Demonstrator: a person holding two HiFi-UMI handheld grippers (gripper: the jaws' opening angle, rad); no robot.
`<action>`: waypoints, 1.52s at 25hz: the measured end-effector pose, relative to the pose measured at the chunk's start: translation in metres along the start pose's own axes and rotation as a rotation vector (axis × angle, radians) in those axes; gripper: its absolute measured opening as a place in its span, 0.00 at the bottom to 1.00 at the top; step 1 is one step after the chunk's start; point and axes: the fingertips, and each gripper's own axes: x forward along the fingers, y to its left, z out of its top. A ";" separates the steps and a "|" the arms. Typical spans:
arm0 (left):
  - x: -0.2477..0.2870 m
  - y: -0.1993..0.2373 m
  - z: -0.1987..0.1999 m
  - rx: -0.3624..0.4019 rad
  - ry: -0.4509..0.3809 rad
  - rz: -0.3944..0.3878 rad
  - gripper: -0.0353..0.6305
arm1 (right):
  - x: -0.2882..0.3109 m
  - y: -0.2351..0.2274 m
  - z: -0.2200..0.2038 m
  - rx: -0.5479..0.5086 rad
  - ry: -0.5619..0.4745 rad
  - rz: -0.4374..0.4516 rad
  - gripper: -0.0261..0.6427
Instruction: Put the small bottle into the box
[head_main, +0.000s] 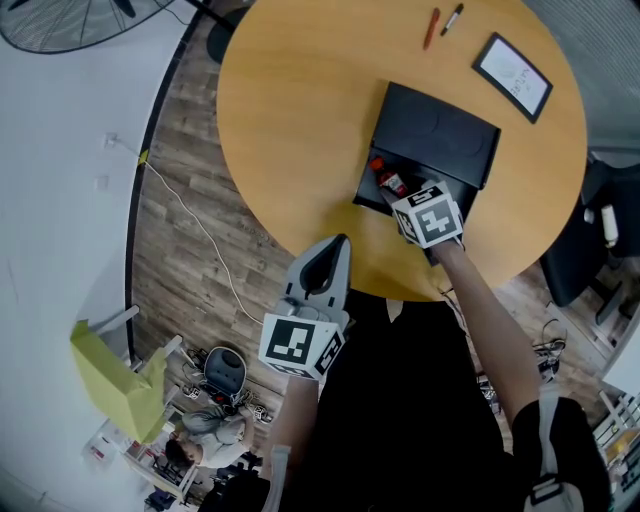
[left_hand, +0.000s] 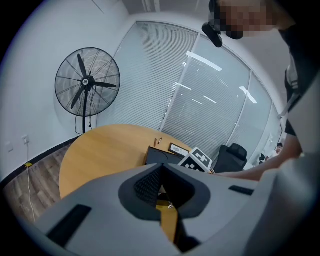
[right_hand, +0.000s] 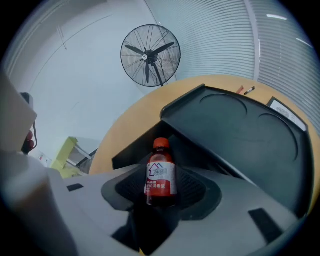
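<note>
right gripper view shows the small bottle (right_hand: 161, 172), red-capped, between the right gripper's (right_hand: 161, 192) wide-apart jaws, the pads seemingly not pressing it. it sits in the near left part of the open black box (right_hand: 240, 135) on the round table (head_main: 290, 120). the left gripper (left_hand: 162, 200) hangs off the table's near edge, jaws together, empty.

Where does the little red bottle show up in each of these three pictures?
Head view: the bottle lies in the open box, toward its left end.
Left gripper view: not in it.
Right gripper view: dead centre, between the right tool's jaws.
Shared landmark: the box, mid-frame in the left gripper view, behind the bottle in the right gripper view.
</note>
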 end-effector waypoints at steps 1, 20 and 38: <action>-0.001 0.001 0.000 0.001 -0.001 0.001 0.05 | 0.001 -0.001 -0.001 0.002 -0.001 -0.005 0.33; -0.010 -0.010 -0.001 0.008 -0.022 0.024 0.05 | -0.014 0.009 0.007 -0.028 -0.051 0.013 0.33; -0.021 -0.063 0.004 0.022 -0.105 0.112 0.05 | -0.069 0.006 0.002 -0.097 -0.115 0.079 0.33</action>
